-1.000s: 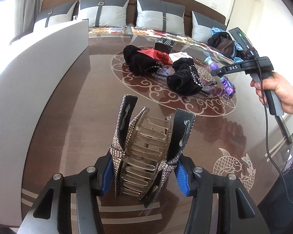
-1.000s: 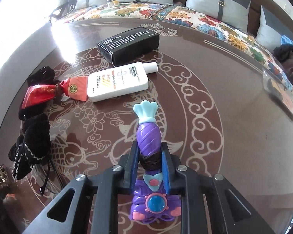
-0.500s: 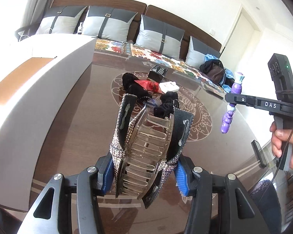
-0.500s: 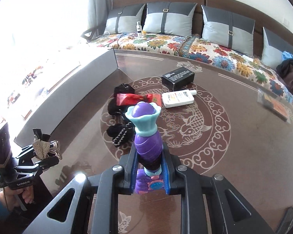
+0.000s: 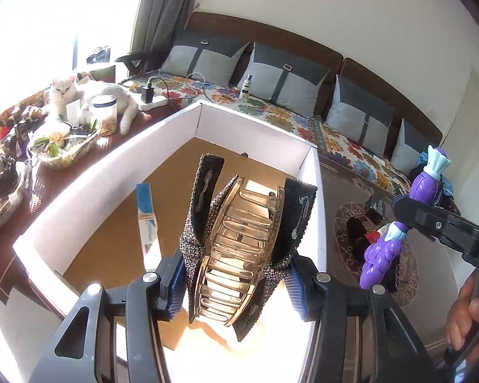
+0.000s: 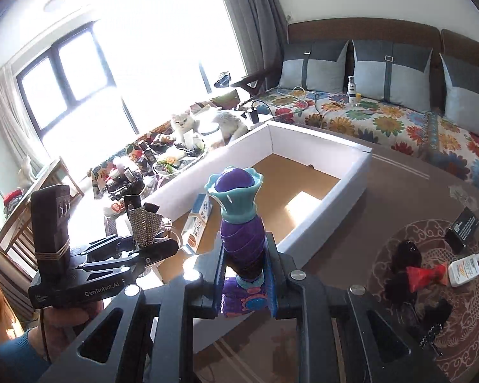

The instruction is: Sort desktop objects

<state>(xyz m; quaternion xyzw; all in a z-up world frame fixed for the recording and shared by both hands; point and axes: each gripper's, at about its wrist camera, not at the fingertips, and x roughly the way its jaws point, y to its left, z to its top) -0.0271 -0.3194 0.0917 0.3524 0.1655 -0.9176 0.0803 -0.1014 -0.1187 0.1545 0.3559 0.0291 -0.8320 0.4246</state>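
Observation:
My left gripper (image 5: 236, 282) is shut on a rhinestone hair claw clip (image 5: 239, 239) and holds it above the open white box (image 5: 258, 131) with a brown floor. The clip and left gripper also show in the right wrist view (image 6: 145, 226). My right gripper (image 6: 244, 282) is shut on a purple and teal mermaid toy (image 6: 241, 220), held in the air near the box's near corner. The toy also shows in the left wrist view (image 5: 399, 223). A long blue and white carton (image 5: 148, 223) lies inside the box.
On the brown table (image 6: 351, 223) to the right lie black hair accessories (image 6: 405, 255), a red tube (image 6: 426, 276), a white bottle (image 6: 464, 269) and a black box (image 6: 463, 228). A white cat (image 5: 89, 95), baskets and a sofa stand beyond the box.
Both grippers have swung left from the table's middle to the white box, carrying the clip and the toy. The clip now hangs over the box's inside.

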